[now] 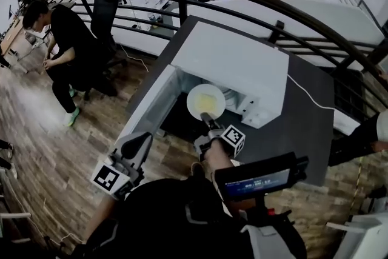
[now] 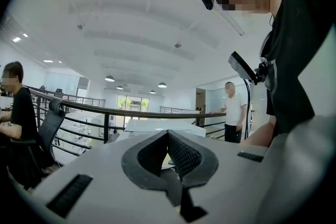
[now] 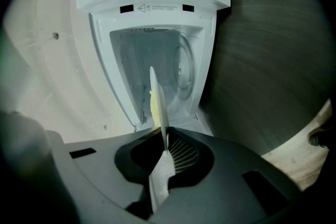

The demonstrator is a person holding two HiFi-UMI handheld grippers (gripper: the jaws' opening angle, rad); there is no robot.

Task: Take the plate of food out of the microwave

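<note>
Plate (image 1: 205, 100) hangs just outside microwave (image 1: 233, 60) mouth, near rim pinched tight in right gripper (image 1: 208, 119); hold it level, draw toward six o'clock, clear of door (image 1: 148, 103) at nine. Left gripper (image 1: 140, 141) closed, empty.

The plate (image 1: 206, 100) is round and white, with pale yellow food (image 1: 210, 107) on its near half. It sits roughly level just in front of the microwave's open mouth, clear of the desk (image 1: 303, 124), its near rim pinched between the fingers of the right gripper (image 1: 209, 120). The microwave (image 1: 233, 63) is a white box standing on the dark desk. Its door (image 1: 147, 107) is swung wide open, and its pale cavity (image 3: 152, 71) is exposed behind the plate.
</note>
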